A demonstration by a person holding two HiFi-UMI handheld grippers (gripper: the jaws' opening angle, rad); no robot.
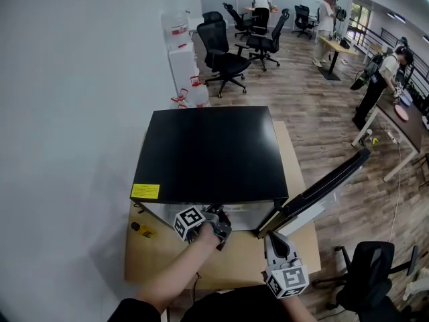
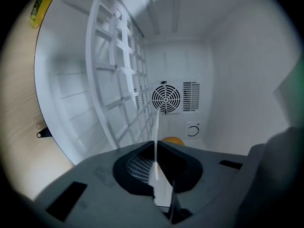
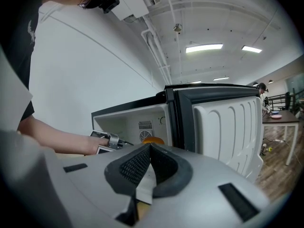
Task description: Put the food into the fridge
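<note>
A black mini fridge (image 1: 211, 153) stands on a wooden table (image 1: 161, 260), with its door (image 1: 322, 190) swung open to the right. An orange piece of food (image 2: 172, 140) lies on the fridge's white floor near the back wall, below the round fan (image 2: 166, 98). My left gripper (image 1: 221, 225) reaches into the fridge's mouth; its jaws are shut and a thin white strip stands up between the tips. The food lies beyond it, apart from the jaws. My right gripper (image 1: 277, 239) is shut and empty, outside by the door's lower edge. From there I see the food (image 3: 153, 139) and the left gripper (image 3: 111, 140).
A white wire shelf (image 2: 116, 75) leans along the fridge's left inner wall. A small yellow object (image 1: 144, 232) lies on the table left of the fridge. Water jugs (image 1: 182, 59) stand against the white wall behind. Office chairs (image 1: 224, 56) and people fill the room beyond; another chair (image 1: 375, 274) is at my right.
</note>
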